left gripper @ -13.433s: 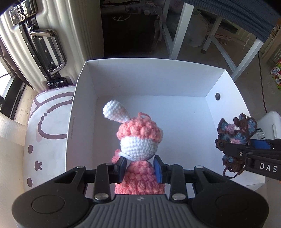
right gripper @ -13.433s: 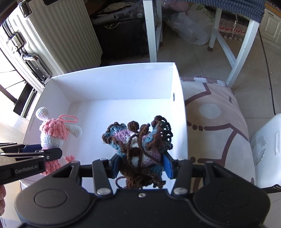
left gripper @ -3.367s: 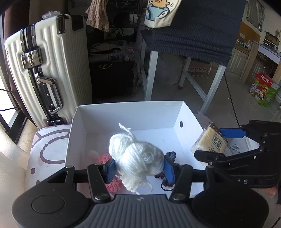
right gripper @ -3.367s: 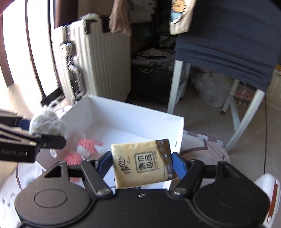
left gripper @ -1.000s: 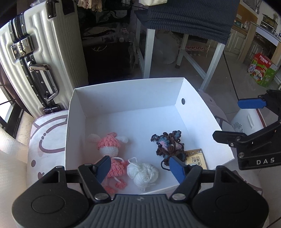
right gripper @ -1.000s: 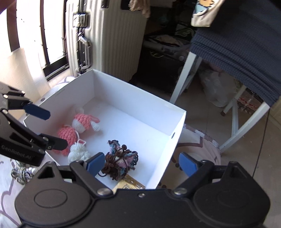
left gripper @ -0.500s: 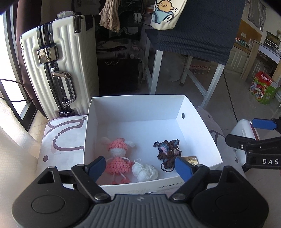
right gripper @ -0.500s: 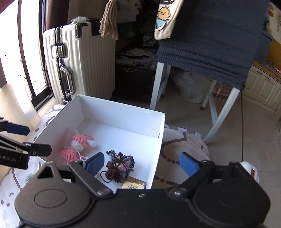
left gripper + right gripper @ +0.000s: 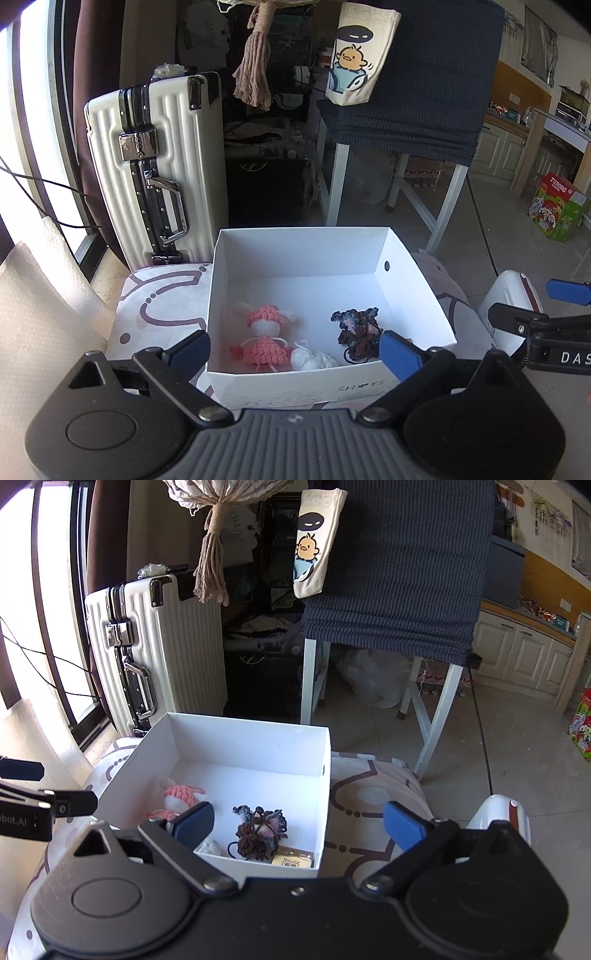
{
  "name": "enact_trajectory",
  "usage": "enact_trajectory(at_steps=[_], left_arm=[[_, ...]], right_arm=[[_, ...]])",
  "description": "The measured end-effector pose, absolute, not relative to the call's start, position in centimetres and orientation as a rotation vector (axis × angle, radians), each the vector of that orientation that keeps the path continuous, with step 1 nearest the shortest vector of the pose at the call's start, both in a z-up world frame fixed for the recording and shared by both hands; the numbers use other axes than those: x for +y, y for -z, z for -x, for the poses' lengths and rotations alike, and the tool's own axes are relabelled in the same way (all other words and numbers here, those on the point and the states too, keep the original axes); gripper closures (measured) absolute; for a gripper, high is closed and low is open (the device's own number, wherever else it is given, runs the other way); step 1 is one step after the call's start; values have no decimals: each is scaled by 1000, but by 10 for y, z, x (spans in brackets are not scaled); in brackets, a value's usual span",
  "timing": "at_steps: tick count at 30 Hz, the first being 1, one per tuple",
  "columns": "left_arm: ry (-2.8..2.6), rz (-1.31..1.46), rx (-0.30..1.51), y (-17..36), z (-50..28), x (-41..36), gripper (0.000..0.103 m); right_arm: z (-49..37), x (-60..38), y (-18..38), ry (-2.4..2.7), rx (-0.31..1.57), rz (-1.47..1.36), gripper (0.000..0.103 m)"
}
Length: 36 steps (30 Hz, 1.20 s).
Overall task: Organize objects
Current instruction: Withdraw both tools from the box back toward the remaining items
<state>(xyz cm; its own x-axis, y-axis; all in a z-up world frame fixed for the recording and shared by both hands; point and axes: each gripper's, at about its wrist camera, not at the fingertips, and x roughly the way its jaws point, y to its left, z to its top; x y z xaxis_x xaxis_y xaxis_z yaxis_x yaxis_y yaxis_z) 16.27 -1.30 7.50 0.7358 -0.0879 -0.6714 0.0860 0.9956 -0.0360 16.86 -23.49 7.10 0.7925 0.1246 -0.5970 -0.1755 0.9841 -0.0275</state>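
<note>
A white shoe box [image 9: 417, 280] [image 9: 325, 794] stands on a patterned cushion. Inside lie a pink crochet doll [image 9: 264, 338] [image 9: 181, 795], a white yarn ball [image 9: 314, 360] [image 9: 209, 847], a dark brown-and-blue crochet piece [image 9: 356, 332] [image 9: 260, 830] and a tan tissue pack [image 9: 293, 858]. My left gripper [image 9: 293, 352] is open and empty, held above the box's near edge. My right gripper [image 9: 299, 825] is open and empty, above the box's near right corner.
A white ribbed suitcase [image 9: 155, 166] [image 9: 147, 657] stands behind the box at the left. A white-legged table draped in dark blue cloth [image 9: 417, 81] [image 9: 402, 572] is behind. A white appliance [image 9: 511, 295] sits at the right. The patterned cushion [image 9: 373, 797] extends right of the box.
Both grippers have pulled back and up from the box, so it looks smaller and farther. The items in the box have not moved.
</note>
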Motion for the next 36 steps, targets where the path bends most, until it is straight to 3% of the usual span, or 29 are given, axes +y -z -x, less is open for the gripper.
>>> enact_trajectory(at_steps=[10, 36], left_arm=[[83, 10, 695, -78, -135, -11, 0], [-57, 22, 637, -47, -107, 2, 0]], right_arm=[[-146, -237, -72, -138, 615, 64, 0], [-127, -238, -47, -140, 599, 48, 0]])
